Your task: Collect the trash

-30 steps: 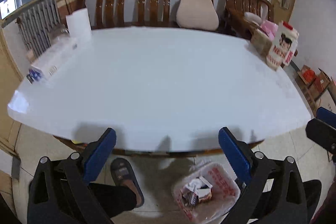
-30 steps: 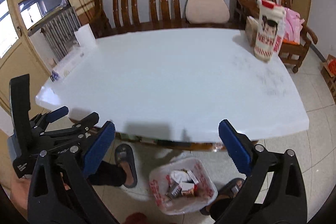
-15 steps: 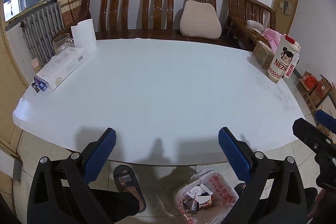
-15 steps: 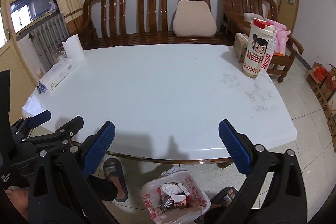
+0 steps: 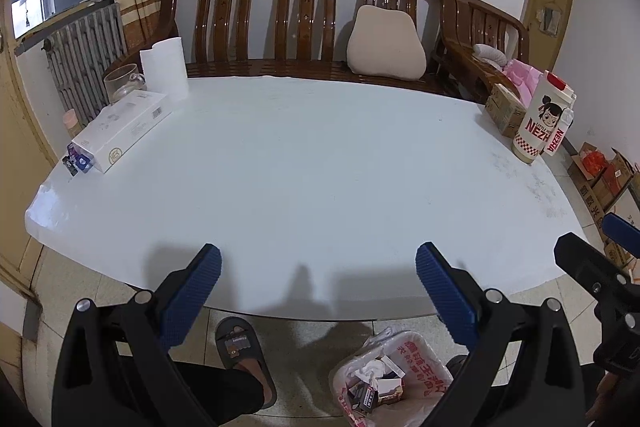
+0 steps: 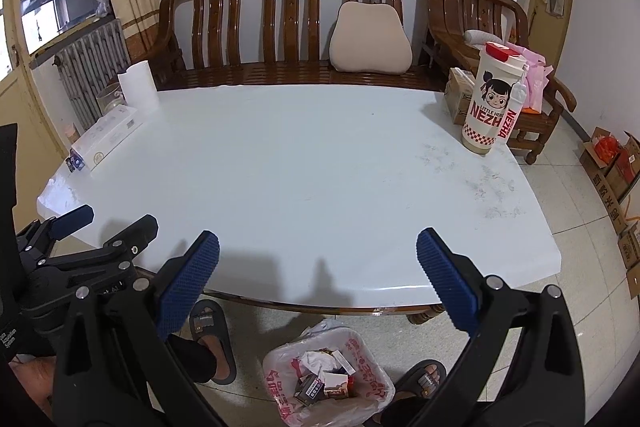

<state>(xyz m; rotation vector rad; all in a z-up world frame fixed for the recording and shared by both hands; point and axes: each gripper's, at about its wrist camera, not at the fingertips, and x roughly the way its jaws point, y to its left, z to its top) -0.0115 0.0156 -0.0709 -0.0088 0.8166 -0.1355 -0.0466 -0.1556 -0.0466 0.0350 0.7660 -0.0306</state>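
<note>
Both grippers hung at the near edge of the table (image 5: 304, 163), fingers spread wide, nothing held. Left gripper (image 5: 318, 281) over the table's front rim; right gripper (image 6: 318, 267) likewise, a little further right along the edge.

Bin (image 6: 326, 375), lined with a white bag with red print, stood on the floor just under the near edge, between the person's sandalled feet. Trash (image 6: 324, 377) already inside: crumpled paper, small packets and cartons. Same bin seen in the left view (image 5: 390, 377).

Table middle bare. Items only at the margins: white box (image 5: 122, 131) and paper roll (image 5: 164, 69) at far left, a small purple thing (image 5: 76, 161) at the box's near end, too small to identify. Tall Nezha cup (image 6: 486, 99) and a brown carton (image 6: 456, 101) at far right.

Judgement: collecting looked mostly done, maybe finished; no loose litter visible on the tabletop. Grey smudges near the cup were marks, not pickable scraps.

If a piece remained, the purple thing was the likeliest candidate, and the left gripper the nearer one. Doing it well would call for:
- coming in low and level over the table, fingers astride the piece
- closing gently so it does not skid off the edge
- carrying it straight back to the bin, releasing only when above the bag's mouth

Cup and box likely keepers, to be left alone
</note>
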